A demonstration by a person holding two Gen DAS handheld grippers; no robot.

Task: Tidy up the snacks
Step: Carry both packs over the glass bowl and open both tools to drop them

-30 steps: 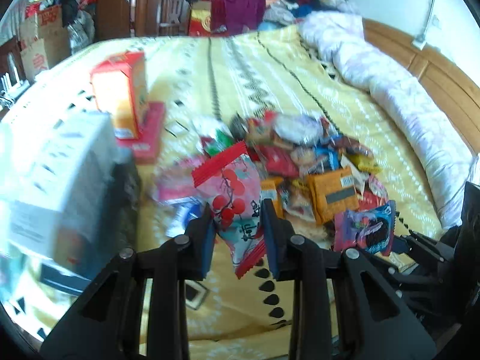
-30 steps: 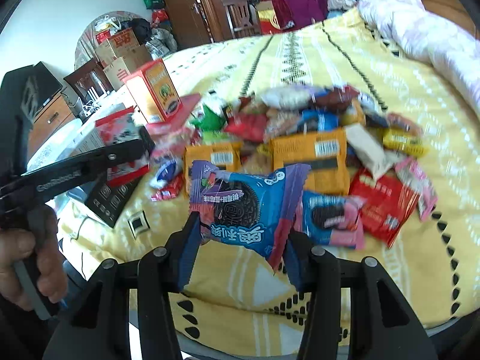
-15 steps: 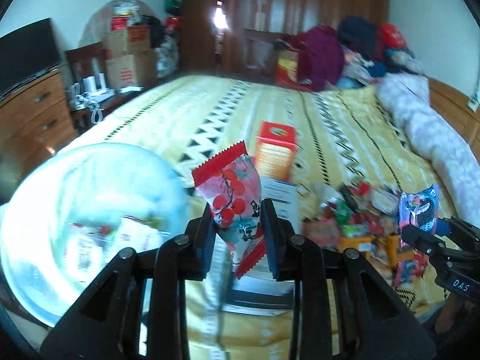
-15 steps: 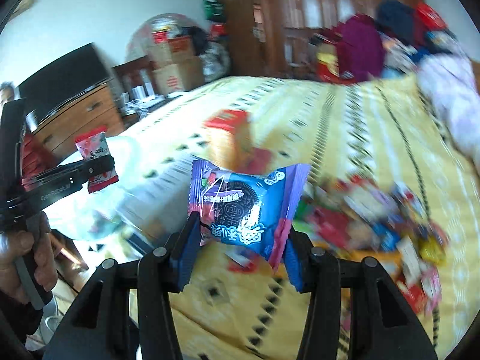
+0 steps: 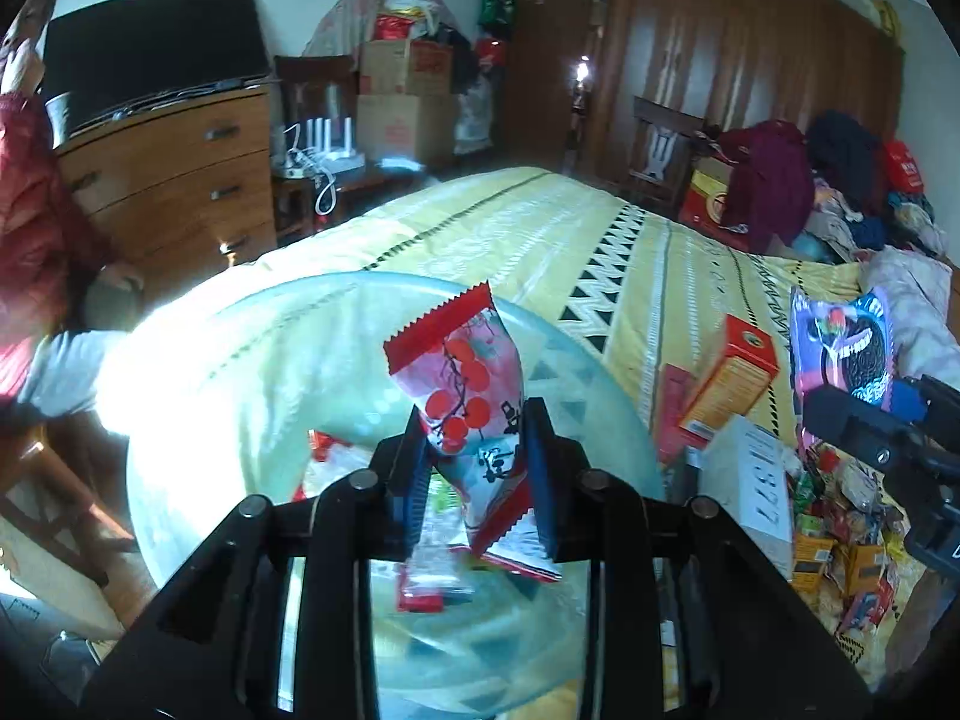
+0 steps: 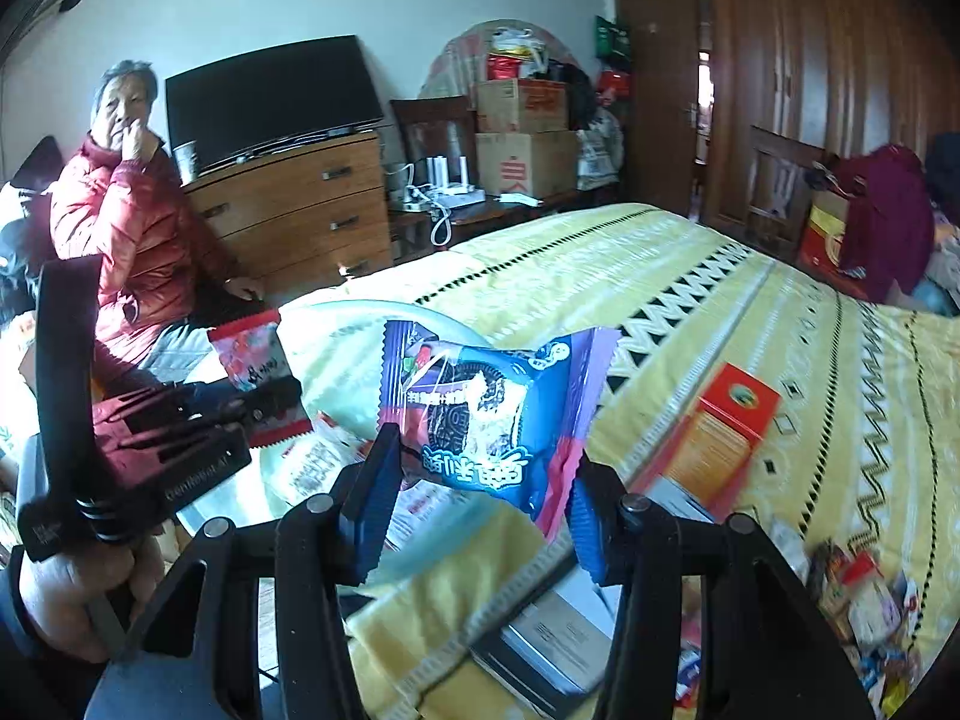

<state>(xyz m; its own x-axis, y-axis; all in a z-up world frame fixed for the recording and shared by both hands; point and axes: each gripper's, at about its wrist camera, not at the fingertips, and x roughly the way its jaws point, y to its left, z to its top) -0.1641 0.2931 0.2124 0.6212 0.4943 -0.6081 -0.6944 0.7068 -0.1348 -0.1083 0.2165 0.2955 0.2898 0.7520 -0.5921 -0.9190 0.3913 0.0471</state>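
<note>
At frame centre, the left gripper (image 5: 477,450) pinches a red cherry-print snack packet (image 5: 465,396) above the clear plastic tub (image 5: 588,372). The right gripper (image 6: 480,480) clamps a blue cookie packet (image 6: 480,414). Released off-centre, either could glance off the tub's rim onto the bedspread (image 5: 540,228).

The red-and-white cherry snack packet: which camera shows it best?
The left wrist view. There the cherry snack packet stands centred and sharp between the fingers of the left hand-held gripper, above the clear bowl. The right wrist view shows it small, at the left edge, partly hidden.
</note>
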